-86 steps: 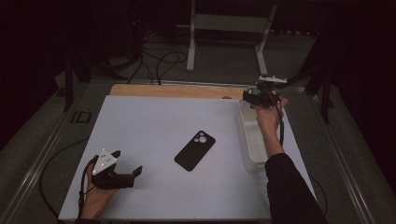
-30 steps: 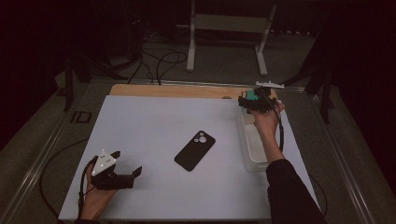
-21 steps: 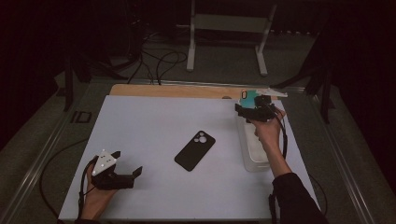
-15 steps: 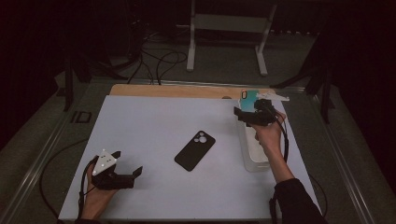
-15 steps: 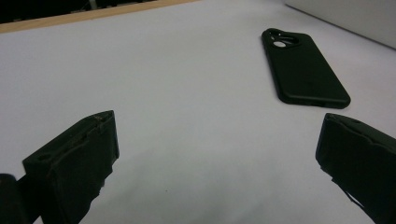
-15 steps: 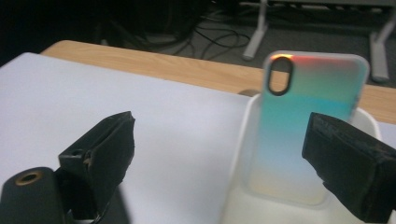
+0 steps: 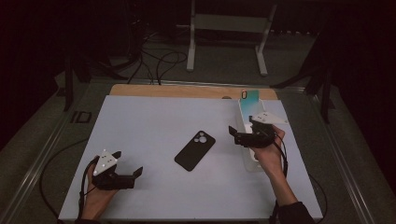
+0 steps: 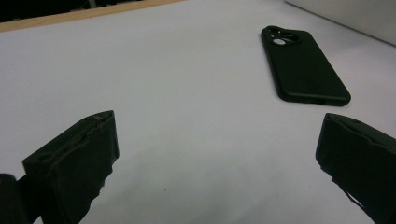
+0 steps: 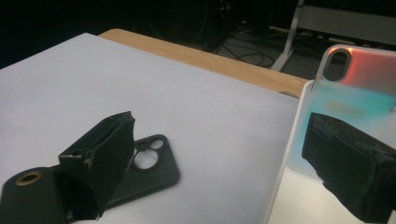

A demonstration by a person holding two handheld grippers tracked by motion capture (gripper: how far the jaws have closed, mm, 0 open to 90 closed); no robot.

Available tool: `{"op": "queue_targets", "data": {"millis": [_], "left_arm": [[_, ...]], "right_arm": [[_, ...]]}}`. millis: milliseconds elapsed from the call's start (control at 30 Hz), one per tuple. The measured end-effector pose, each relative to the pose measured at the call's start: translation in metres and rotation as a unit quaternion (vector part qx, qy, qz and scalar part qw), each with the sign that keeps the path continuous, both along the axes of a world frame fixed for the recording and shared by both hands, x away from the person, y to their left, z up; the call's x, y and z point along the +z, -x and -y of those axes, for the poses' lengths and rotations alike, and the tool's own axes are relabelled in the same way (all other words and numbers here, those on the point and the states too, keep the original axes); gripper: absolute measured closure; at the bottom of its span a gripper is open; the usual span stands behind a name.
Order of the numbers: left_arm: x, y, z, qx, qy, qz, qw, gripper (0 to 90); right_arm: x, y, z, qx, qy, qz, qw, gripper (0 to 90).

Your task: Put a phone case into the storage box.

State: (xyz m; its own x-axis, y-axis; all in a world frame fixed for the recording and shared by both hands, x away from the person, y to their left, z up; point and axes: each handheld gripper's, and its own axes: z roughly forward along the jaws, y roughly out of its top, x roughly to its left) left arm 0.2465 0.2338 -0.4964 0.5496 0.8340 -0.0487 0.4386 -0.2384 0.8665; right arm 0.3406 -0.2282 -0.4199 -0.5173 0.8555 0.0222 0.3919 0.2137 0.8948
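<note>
Near the middle of the white table top (image 7: 154, 126) lies a black phone case (image 7: 195, 150), flat, camera cut-out toward the far edge, with nothing touching it. From the left gripper view the same case (image 8: 303, 70) rests out ahead of the jaws and off to one side. A second, iridescent phone case (image 7: 249, 96) stands upright at the far end of a clear tray (image 7: 246, 140) that runs along the right edge; in the right gripper view it (image 9: 355, 98) leans against the tray's end wall, with the black case (image 9: 144, 172) lower down on the table.

My reading is that the work concerns the cases and the tray, and that one case is already in the tray while the black one is not yet picked up. The right gripper (image 7: 238, 138) hovers over the tray's near side, pointing toward the black case, its jaws spread wide and grasping nothing. The left gripper (image 7: 133, 175) rests near the table's near left corner, well apart from both cases, jaws likewise spread and empty. What seems left is closing on the black case and carrying it to the tray.
</note>
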Motion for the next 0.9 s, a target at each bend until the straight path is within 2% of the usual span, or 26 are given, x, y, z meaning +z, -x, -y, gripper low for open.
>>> {"op": "queue_targets", "data": {"millis": [100, 200, 367, 533, 600, 733, 800, 833, 900], "left_arm": [[0.000, 0.000, 0.000, -0.001, 0.000, 0.001, 1.0000, 0.0], [0.000, 0.000, 0.001, -0.001, -0.002, 0.000, 1.0000, 0.0], [0.001, 0.000, 0.002, -0.002, 0.003, 0.001, 1.0000, 0.0], [0.003, 0.000, 0.001, -0.004, 0.008, 0.001, 1.0000, 0.0], [0.004, 0.000, 0.000, -0.003, 0.014, 0.003, 0.9999, 0.0], [0.007, 0.000, 0.001, -0.003, 0.015, 0.006, 0.9999, 0.0], [0.009, 0.001, 0.003, -0.005, 0.016, 0.008, 0.9998, 0.0], [0.011, 0.001, 0.004, -0.005, 0.015, 0.009, 0.9998, 0.0], [0.013, 0.002, 0.006, -0.007, 0.017, 0.010, 0.9998, 0.0]], "right_arm": [[-0.002, 0.008, 0.002, 0.007, -0.005, -0.002, 1.0000, 9.3], [-0.004, 0.019, 0.005, 0.017, -0.005, 0.012, 0.9998, 9.2], [-0.014, 0.035, 0.011, 0.027, -0.009, 0.019, 0.9994, 8.9], [-0.020, 0.044, 0.018, 0.016, -0.020, 0.020, 0.9995, 8.9], [-0.022, 0.049, 0.021, 0.015, -0.021, 0.033, 0.9991, 9.0], [-0.030, 0.061, 0.025, 0.025, -0.041, 0.048, 0.9977, 8.9], [-0.032, 0.063, 0.026, 0.027, -0.042, 0.048, 0.9976, 8.9], [-0.038, 0.068, 0.026, 0.028, -0.031, 0.050, 0.9979, 8.9], [-0.040, 0.072, 0.027, 0.026, -0.038, 0.049, 0.9977, 8.9]]}}
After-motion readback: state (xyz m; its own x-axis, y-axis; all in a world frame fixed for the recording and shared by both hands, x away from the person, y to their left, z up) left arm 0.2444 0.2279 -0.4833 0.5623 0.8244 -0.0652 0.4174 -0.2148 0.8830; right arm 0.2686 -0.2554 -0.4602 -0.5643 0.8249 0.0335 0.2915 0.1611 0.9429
